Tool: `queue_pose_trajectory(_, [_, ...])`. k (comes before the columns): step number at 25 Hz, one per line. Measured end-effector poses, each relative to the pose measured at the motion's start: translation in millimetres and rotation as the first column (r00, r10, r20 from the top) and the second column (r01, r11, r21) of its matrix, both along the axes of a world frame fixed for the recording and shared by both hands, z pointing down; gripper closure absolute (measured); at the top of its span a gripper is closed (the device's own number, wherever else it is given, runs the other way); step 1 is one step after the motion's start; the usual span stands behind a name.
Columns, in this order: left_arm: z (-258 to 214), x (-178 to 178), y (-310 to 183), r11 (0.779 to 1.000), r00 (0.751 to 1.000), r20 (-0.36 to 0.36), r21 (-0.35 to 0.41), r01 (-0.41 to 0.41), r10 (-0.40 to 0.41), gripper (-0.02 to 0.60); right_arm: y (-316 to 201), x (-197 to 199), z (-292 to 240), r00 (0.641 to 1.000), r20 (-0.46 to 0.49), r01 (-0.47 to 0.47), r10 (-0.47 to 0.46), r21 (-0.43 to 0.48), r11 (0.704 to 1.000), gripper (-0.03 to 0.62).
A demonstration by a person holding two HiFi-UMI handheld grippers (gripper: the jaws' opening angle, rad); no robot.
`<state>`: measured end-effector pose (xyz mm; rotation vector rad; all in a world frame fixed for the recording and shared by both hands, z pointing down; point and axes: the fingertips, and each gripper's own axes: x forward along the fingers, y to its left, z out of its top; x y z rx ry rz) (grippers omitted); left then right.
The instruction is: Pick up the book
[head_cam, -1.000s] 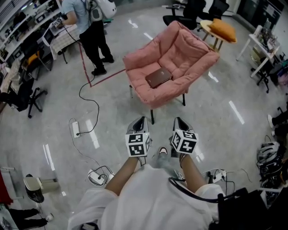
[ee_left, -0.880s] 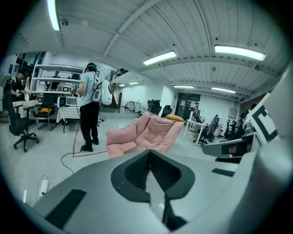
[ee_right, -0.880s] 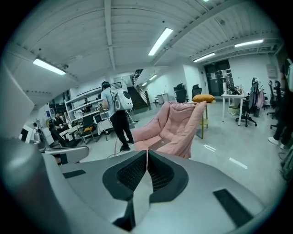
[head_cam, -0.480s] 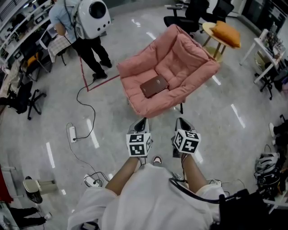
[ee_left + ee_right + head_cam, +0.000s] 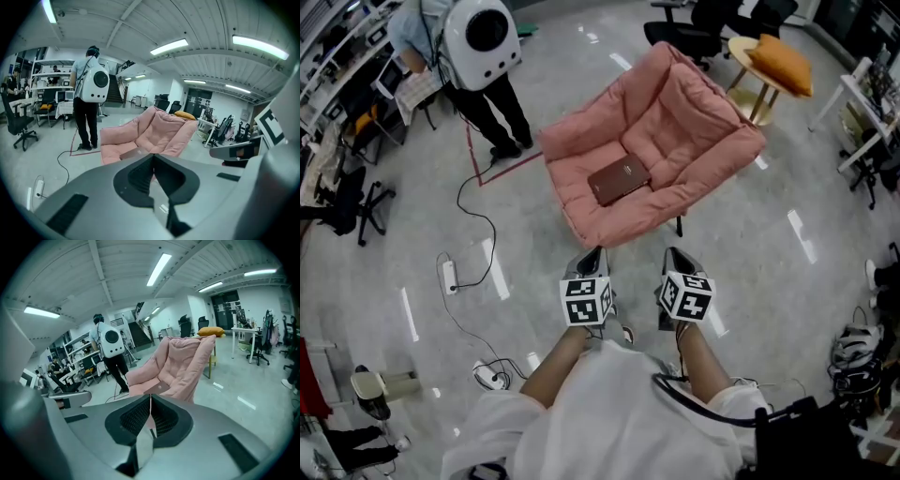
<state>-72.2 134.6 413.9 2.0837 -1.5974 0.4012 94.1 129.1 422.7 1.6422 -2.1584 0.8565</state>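
Foreground: left tongs (image 5: 593, 253) and right tongs (image 5: 674, 254) side by side above the floor (image 5: 534, 281), each with jaws pressed together and nothing between them. Beyond: pink armchair (image 5: 703, 131); the brown book (image 5: 619, 179) lies flat on its seat, apart from both tongs.

Book (image 5: 619, 179) cover print too small to read. Person (image 5: 502, 108) with white backpack (image 5: 481, 39) cut off by top edge of head view. Armchair (image 5: 675, 103) legs mostly hidden beneath seat.
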Motion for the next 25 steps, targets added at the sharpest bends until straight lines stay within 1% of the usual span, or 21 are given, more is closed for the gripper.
queue_pose_trajectory(3, [4.3,1.8,-18.8,1.000,1.000,-0.003,-0.008,0.003,-0.003,0.574,-18.2,5.1,5.7,1.000,0.012,-0.011,0.011,-0.017,1.000,0.563])
queue_pose_trajectory(7, [9.5,1.6,-52.7,1.000,1.000,-0.003,-0.004,0.004,-0.004,0.574,-52.1,4.4,10.5,1.000,0.020,-0.006,0.007,-0.016,1.000,0.563])
queue_pose_trajectory(16, [0.7,3.8,-153.3,1.000,1.000,-0.020,0.023,0.018,-0.017,0.574,-151.4,-0.3,-0.9,0.999,0.009,0.039,-0.039,0.005,0.999,0.563])
queue_pose_trajectory(22, [6.2,-4.6,-220.4,0.999,0.999,-0.031,0.002,0.034,-0.033,0.574,-224.6,-12.1,0.5,0.997,-0.007,0.077,-0.077,-0.012,0.997,0.563])
queue_pose_trajectory(25, [10.6,-9.8,-248.9,0.999,0.999,-0.034,-0.014,0.034,-0.034,0.574,-254.1,-15.8,4.6,0.997,-0.009,0.080,-0.080,-0.029,0.996,0.563])
